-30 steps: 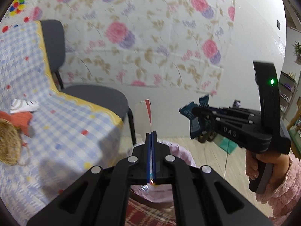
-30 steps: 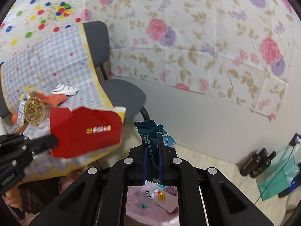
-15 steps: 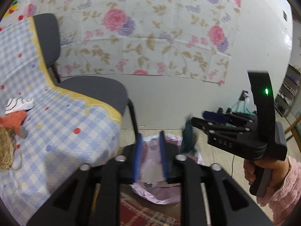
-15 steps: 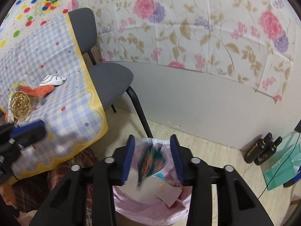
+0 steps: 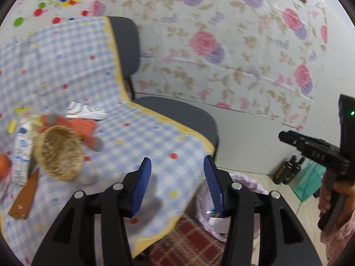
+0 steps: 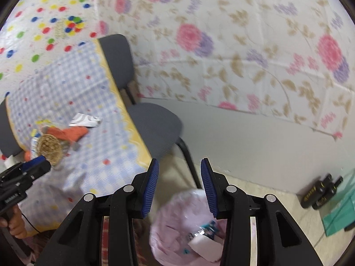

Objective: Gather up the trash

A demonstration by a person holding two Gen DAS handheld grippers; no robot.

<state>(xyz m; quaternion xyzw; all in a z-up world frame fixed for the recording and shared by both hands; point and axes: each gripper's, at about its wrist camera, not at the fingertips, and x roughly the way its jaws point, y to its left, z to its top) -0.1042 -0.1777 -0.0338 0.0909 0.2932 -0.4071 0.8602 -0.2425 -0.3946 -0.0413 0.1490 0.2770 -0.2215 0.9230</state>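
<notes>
Both wrappers have left your grippers for the pink-lined bin. Your left gripper is widening, empty; your right gripper stands half-open, empty.

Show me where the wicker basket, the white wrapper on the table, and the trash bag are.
wicker basket [image 5: 58, 153]: left wrist view, inner weave.
white wrapper [image 5: 85, 111]: left wrist view, its middle.
trash bag [image 6: 177, 210]: right wrist view, pink liner's left wall.
</notes>
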